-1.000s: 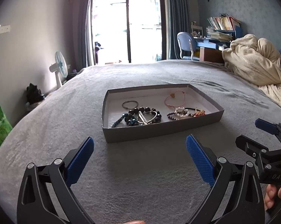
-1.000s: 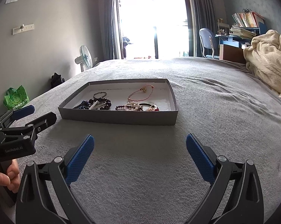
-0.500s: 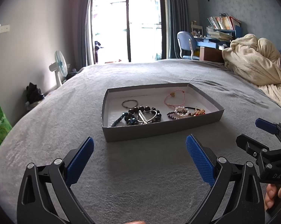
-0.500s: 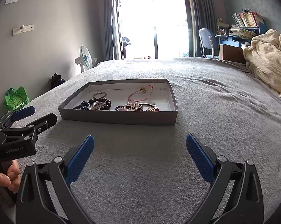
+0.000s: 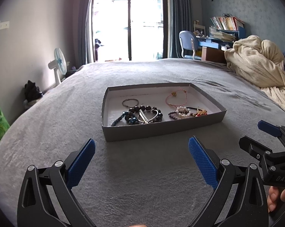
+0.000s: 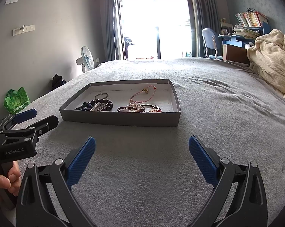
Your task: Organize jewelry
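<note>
A shallow grey cardboard tray (image 5: 151,130) (image 6: 121,120) lies on the grey bed. Inside lie a dark bead bracelet pile (image 5: 140,114) (image 6: 100,104), a thin dark band (image 5: 130,103), a pink cord bracelet (image 5: 175,97) (image 6: 143,96) and a pearl and red bead cluster (image 5: 187,112) (image 6: 139,108). My left gripper (image 5: 141,158) is open and empty, short of the tray's near wall. My right gripper (image 6: 141,155) is open and empty, in front of the tray. Each gripper shows at the edge of the other's view: the right one (image 5: 255,136), the left one (image 6: 36,117).
A grey bedspread (image 5: 142,179) covers the bed. A cream blanket heap (image 5: 255,64) lies at the right. A fan (image 5: 59,64), a green bag (image 6: 16,99), a blue chair (image 5: 187,43) and a desk with books (image 5: 225,30) stand beyond the bed.
</note>
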{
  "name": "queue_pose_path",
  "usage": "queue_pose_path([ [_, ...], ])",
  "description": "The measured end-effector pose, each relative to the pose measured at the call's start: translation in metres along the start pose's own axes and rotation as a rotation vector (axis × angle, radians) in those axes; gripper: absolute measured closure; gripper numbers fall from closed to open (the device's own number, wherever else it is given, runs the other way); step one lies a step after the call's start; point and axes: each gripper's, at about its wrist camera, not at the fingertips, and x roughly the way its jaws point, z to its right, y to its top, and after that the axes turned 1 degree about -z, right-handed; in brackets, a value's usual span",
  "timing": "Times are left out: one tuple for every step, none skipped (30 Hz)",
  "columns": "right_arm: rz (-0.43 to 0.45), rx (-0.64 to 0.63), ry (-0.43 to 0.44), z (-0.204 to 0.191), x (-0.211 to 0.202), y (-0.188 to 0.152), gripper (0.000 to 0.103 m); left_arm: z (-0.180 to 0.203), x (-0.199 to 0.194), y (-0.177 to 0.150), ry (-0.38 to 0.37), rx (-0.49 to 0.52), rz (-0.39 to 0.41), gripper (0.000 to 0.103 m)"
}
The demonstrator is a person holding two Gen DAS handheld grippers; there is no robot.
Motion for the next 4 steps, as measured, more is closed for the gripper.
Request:
queue_pose_path([
  [0.0, 0.0, 0.0, 0.0, 0.0, -0.0001, 0.005, 0.0001, -0.0002, -0.0004, -0.001, 0.0, -0.001, 0.005],
  [-0.001, 0.0, 0.0, 0.0001, 0.0001, 0.0, 0.005, 0.0002, -0.0002, -0.0007, 0.0, 0.0, -0.002, 0.005],
  [-0.002, 0.001, 0.001, 0.0001, 0.0003, 0.0, 0.005, -0.0001, 0.0002, -0.0001, -0.001, 0.0, -0.002, 0.005],
  [-0.002, 0.002, 0.001, 0.0001, 0.0005, 0.0001, 0.005, -0.0001, 0.0002, 0.0, -0.001, 0.0, -0.001, 0.005],
])
